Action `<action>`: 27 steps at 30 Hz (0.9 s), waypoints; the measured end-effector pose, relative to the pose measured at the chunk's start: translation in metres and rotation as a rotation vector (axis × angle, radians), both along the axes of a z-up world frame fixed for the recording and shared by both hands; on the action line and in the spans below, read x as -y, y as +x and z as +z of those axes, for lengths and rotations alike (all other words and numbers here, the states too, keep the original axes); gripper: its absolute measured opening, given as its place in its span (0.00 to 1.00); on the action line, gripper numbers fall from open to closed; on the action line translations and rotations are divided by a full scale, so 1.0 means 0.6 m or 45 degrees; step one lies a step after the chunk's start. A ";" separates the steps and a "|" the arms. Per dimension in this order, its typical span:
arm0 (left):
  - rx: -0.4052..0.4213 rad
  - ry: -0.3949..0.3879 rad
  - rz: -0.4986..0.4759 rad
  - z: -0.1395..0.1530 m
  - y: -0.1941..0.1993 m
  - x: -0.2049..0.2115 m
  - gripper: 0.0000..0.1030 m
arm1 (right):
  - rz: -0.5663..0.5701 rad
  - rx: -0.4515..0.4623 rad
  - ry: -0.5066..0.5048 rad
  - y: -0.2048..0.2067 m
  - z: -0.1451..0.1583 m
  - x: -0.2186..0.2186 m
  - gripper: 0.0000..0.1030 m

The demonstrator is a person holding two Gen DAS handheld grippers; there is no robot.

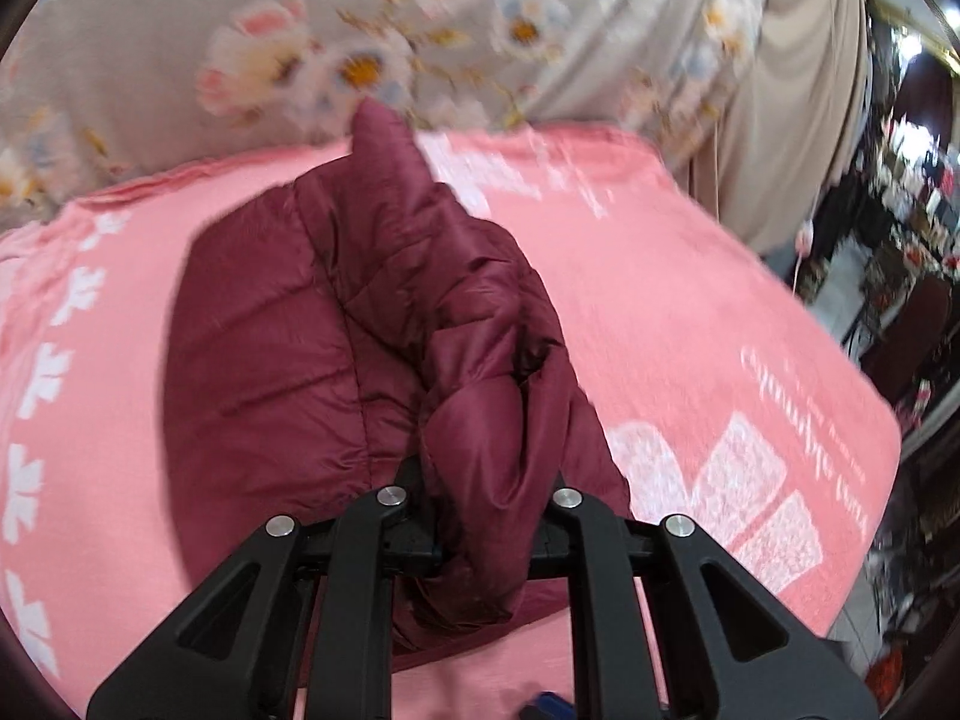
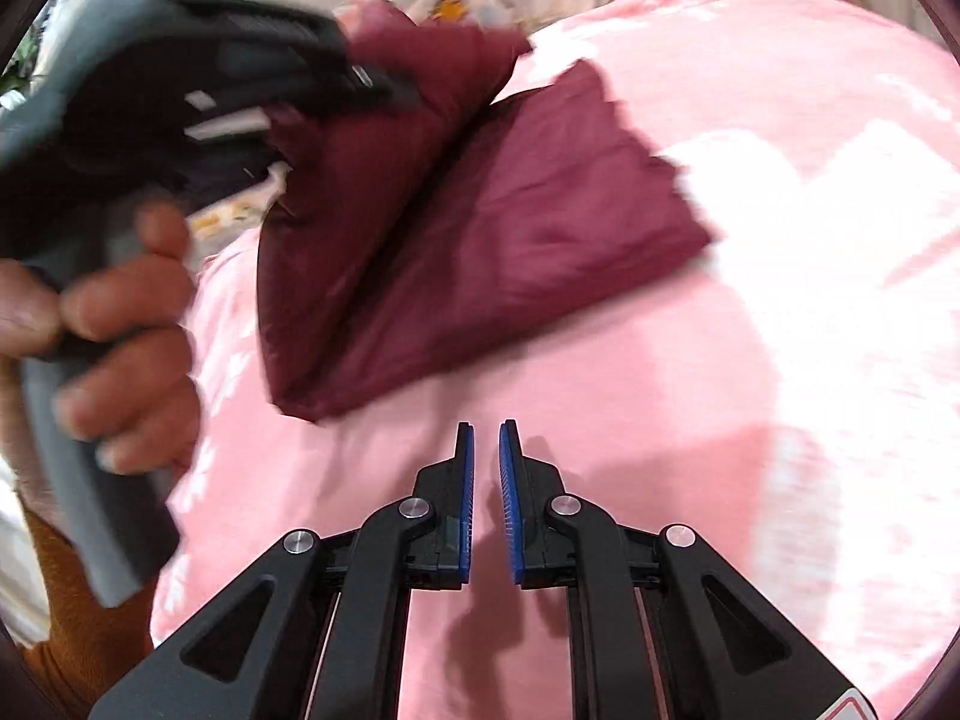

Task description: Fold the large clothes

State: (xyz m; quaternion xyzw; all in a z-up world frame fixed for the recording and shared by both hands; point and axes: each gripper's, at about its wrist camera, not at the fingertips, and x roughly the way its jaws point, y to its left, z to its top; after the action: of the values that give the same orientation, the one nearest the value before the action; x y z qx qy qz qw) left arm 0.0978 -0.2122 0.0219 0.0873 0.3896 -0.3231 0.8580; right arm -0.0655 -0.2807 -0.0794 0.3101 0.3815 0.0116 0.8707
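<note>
A maroon quilted jacket (image 1: 312, 330) lies on a pink blanket (image 1: 690, 300). My left gripper (image 1: 480, 480) is shut on a bunched fold of it, which hides the pads. In the right wrist view the jacket (image 2: 480, 228) lies folded over, with one edge lifted at the upper left by the left gripper (image 2: 390, 90), which a person's hand (image 2: 120, 312) holds. My right gripper (image 2: 486, 432) hovers over bare blanket (image 2: 600, 390) just short of the jacket's near edge. Its blue pads (image 2: 467, 480) are almost together, with nothing between them.
A grey floral sheet (image 1: 180, 30) lies beyond the blanket's far edge. A beige curtain (image 1: 798, 90) hangs at the right, and past it stand dark cluttered furnishings (image 1: 900, 240). The blanket drops off at its right edge. An orange sleeve (image 2: 72, 630) shows at the lower left.
</note>
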 end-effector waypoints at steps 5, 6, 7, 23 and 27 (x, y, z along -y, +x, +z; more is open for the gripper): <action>-0.060 0.088 -0.012 -0.069 -0.004 0.046 0.14 | -0.059 -0.023 -0.033 -0.026 -0.004 0.025 0.11; -0.065 0.108 -0.014 -0.081 -0.006 0.053 0.14 | -0.073 -0.028 -0.040 -0.028 -0.004 0.028 0.11; -0.060 0.122 -0.015 -0.088 -0.009 0.057 0.14 | -0.079 -0.029 -0.042 -0.026 -0.003 0.029 0.11; 0.080 -0.220 0.000 0.137 0.063 -0.026 0.71 | -0.075 0.357 -0.184 -0.037 0.149 0.038 0.61; 0.050 -0.090 -0.015 0.123 0.123 0.011 0.69 | -0.064 0.401 -0.334 0.018 0.175 0.025 0.61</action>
State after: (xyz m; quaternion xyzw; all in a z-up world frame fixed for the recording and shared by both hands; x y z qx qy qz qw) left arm 0.1715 -0.2185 0.0955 0.0654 0.3604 -0.3400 0.8662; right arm -0.0548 -0.2957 0.0258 0.1978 0.2310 -0.0115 0.9526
